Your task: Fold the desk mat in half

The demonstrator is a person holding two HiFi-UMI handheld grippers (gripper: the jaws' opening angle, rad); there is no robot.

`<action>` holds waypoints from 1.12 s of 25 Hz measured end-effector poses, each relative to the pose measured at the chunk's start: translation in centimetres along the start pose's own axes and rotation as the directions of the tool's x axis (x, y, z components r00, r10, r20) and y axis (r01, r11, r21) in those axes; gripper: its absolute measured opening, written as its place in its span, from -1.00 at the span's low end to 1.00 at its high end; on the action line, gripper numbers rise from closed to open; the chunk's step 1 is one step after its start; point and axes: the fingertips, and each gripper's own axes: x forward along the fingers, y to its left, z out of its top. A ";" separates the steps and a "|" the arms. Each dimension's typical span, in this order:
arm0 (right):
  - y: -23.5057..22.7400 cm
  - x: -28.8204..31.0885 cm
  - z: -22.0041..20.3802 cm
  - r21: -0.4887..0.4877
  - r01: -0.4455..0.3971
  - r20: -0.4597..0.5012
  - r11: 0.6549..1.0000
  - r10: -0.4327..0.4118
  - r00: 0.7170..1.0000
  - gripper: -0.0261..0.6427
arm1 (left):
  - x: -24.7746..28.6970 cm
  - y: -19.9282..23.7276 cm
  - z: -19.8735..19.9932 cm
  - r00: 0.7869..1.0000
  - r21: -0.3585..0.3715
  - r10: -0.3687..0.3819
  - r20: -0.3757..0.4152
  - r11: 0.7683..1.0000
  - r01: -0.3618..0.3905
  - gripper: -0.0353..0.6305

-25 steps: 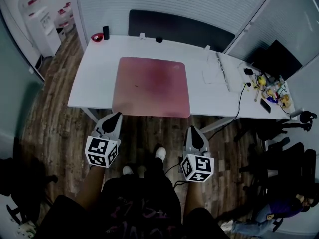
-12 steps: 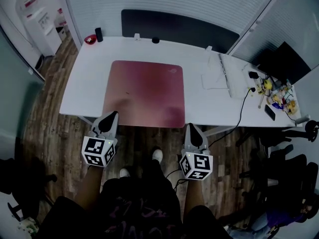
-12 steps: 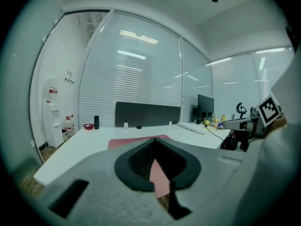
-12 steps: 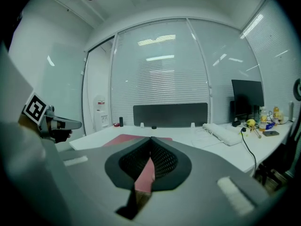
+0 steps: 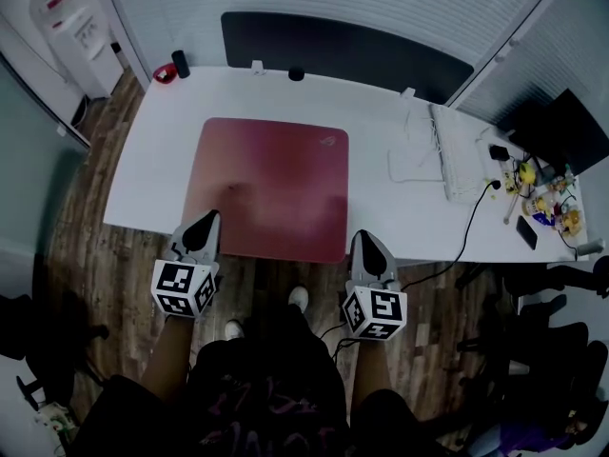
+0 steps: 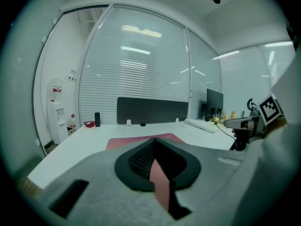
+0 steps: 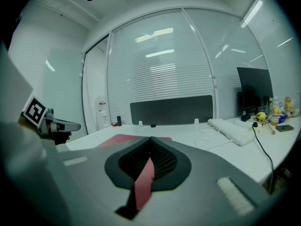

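A red desk mat (image 5: 268, 187) lies flat on the white desk (image 5: 152, 160) in the head view. My left gripper (image 5: 206, 221) is shut, and its tip hangs over the mat's near left corner. My right gripper (image 5: 366, 239) is shut too, just off the near right corner at the desk's front edge. Neither has anything between its fingers. In the left gripper view the left gripper (image 6: 154, 140) points across the mat (image 6: 126, 142), with the tips closed together. The right gripper (image 7: 150, 139) shows the same in its own view, over the mat (image 7: 120, 140).
A keyboard (image 5: 458, 165), papers (image 5: 413, 166) and a cable (image 5: 466, 227) lie right of the mat. Small clutter (image 5: 544, 198) fills the far right end. A red bowl (image 5: 164, 72) and black cylinder (image 5: 180, 64) stand at the back left. A dark partition (image 5: 343, 50) lines the back edge.
Both grippers have come forward from over the floor to the desk's front edge, reaching the mat's near corners. Their jaws stay closed. The mat has not moved.
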 end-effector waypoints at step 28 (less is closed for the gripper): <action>-2.5 9.9 2.1 -0.084 -0.193 -0.062 0.978 0.189 0.980 -0.92 | 5.8 2.3 3.6 0.986 0.007 0.165 -0.004 0.986 -0.165 -0.90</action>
